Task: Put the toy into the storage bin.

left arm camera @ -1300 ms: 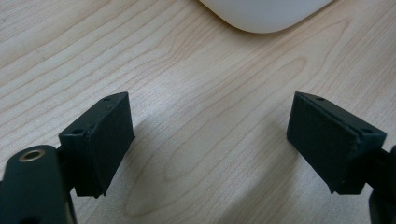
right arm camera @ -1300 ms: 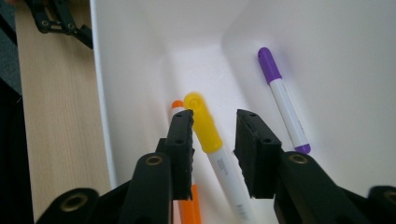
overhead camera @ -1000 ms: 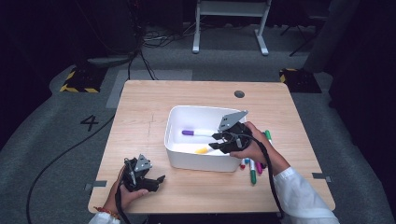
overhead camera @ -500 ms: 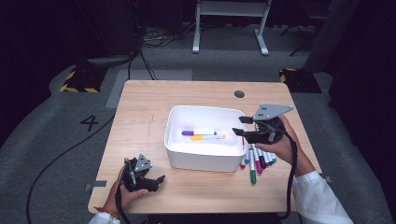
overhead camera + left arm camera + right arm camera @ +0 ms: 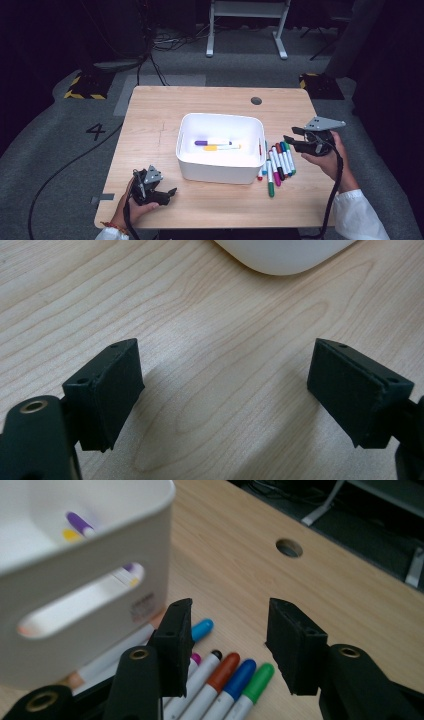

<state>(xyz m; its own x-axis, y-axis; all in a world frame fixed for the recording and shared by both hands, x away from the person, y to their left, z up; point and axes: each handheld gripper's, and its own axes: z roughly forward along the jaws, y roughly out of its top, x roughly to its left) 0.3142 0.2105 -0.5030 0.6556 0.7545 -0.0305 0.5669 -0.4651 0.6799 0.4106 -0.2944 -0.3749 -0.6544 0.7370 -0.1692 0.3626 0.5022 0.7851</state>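
We see the right claw (image 5: 295, 141) held above the table (image 5: 210, 102) at its right edge, just right of the row of markers (image 5: 278, 162) lying beside the white bin (image 5: 220, 172). Its jaws are partly apart with nothing between them; they have just been opening and then closing a little. In the right gripper view the right claw (image 5: 227, 645) hangs over the marker caps, green (image 5: 261, 674), blue (image 5: 244, 669), orange (image 5: 226, 665). In the bin we see a purple marker (image 5: 210, 143) and a yellow marker (image 5: 223, 147) side by side. The left claw (image 5: 167, 196) rests on the table at the near left, well apart from the bin, jaws wide apart, empty, with bare wood between them in the left gripper view.
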